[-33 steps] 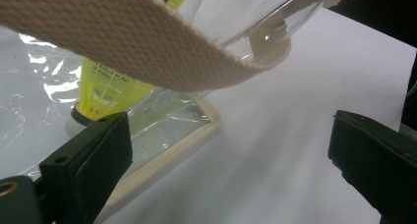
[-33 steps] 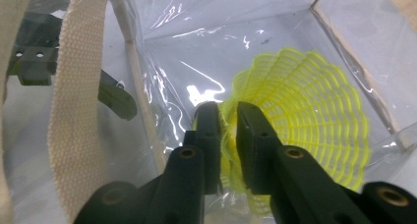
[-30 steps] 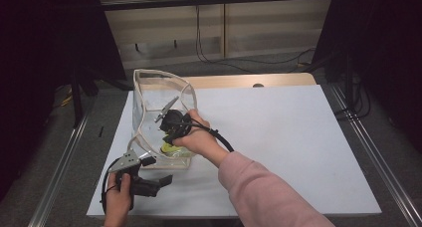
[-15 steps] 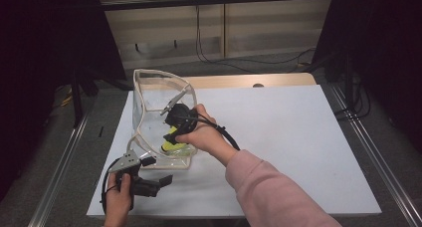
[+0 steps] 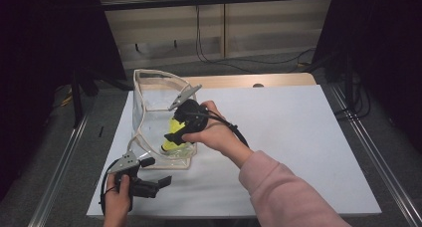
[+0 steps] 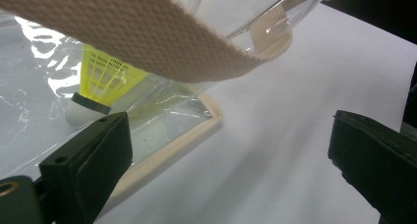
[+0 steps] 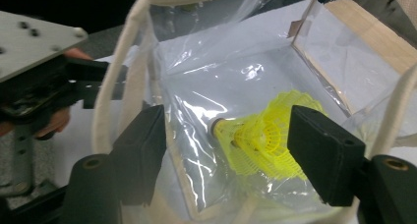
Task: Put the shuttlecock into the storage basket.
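Yellow plastic shuttlecock [image 7: 265, 140] lay inside the clear plastic bag [image 5: 149, 95], already dropped; right gripper [image 7: 226, 150] had just been opening, nothing between its jaws. Left gripper [image 6: 221, 160] gaped empty beside the bag.

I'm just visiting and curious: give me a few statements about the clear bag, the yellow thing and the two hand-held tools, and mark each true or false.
1. A yellow shuttlecock lies inside the clear bag. True.
2. The right tool is clamped tight on the shuttlecock. False: its jaws stand apart on either side of the shuttlecock, and they have just been opening.
3. The left tool grips the bag's strap. False: its jaws are wide open beside the bag, and the strap hangs above them.
4. The bag stands on a white table. True.
5. The shuttlecock has a red cork tip. False: the tip is white with a dark band.
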Action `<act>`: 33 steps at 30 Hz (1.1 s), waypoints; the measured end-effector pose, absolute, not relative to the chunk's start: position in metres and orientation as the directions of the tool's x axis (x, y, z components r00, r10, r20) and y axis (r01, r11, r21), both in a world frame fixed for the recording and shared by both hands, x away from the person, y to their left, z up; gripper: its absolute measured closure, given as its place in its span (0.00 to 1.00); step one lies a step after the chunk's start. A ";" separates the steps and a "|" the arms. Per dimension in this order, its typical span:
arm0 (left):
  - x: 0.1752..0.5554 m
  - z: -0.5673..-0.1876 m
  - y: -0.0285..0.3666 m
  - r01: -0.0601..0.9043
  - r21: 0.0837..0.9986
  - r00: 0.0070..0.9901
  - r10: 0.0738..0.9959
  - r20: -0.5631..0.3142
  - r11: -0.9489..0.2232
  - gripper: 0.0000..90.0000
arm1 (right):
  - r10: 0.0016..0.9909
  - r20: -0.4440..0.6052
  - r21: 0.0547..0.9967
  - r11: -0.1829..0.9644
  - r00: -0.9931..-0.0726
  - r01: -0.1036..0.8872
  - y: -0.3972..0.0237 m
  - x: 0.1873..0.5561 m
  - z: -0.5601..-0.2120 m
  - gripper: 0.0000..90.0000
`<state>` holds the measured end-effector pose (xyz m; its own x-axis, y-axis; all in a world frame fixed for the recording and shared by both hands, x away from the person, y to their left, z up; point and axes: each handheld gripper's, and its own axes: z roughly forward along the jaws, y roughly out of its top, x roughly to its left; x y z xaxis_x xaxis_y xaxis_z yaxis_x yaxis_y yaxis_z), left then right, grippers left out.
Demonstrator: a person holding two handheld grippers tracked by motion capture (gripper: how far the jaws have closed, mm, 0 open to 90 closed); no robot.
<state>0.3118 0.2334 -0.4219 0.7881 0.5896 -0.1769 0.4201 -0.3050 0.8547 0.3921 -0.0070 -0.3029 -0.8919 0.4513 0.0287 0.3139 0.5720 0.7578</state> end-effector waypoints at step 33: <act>0.309 -0.422 0.235 0.427 0.853 0.779 0.600 -0.180 -0.299 0.03 | 0.534 0.116 0.863 0.363 -0.837 0.351 -0.141 0.363 -0.317 0.18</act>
